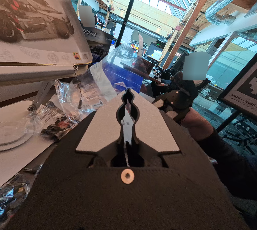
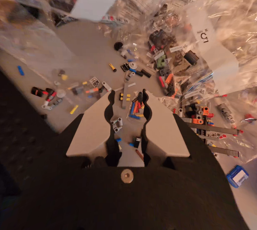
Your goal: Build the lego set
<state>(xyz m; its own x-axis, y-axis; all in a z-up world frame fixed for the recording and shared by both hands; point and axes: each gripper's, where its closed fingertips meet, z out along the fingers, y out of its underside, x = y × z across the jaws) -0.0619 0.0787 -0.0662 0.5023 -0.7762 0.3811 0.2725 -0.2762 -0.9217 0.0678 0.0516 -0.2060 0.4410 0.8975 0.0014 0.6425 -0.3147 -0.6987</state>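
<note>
Loose bricks and plastic bags litter the grey table; left gripper pinches a clear bag, right gripper gapes.

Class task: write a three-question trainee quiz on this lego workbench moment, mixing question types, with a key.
1. True or false: the right tongs are open.
2. What do the left tongs pinch? A white saucer; B clear plastic bag; C black gear.
3. Fill in: the small plastic connector piece seen on the table between the right tongs' fingers is coloured ____.
Key: 1 true; 2 B; 3 light grey.
</note>
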